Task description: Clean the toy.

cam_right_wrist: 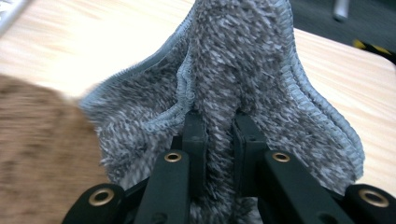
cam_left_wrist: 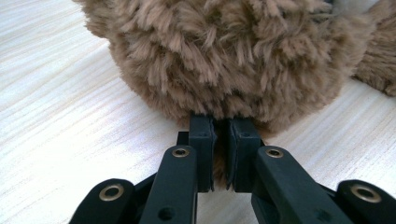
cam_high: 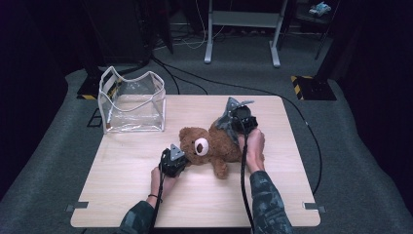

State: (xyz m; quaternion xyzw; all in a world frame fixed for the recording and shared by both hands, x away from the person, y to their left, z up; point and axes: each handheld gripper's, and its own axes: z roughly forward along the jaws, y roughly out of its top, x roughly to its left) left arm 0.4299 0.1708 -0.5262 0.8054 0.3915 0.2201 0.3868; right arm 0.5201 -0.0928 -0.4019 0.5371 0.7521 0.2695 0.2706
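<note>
Teddy bear [cam_high: 207, 148] mostly cropped up close; left gripper [cam_left_wrist: 220, 140] pinches its fur, right gripper [cam_right_wrist: 219, 135] clamps grey cloth [cam_right_wrist: 243, 70].

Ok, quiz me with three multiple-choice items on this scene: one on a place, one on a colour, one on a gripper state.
1. Where is the clear bag?
A. far left corner of the table
B. near right corner
C. on the floor

2. What colour is the cloth in the right gripper?
A. red
B. grey
C. yellow

3. How is the left gripper?
A. wide open above the table
B. shut on the bag
C. shut on the bear

Answers:
1 A, the high view shows it standing at that corner.
2 B, grey pile fills the right gripper view.
3 C, brown fur sits pinched between the jaws.
</note>
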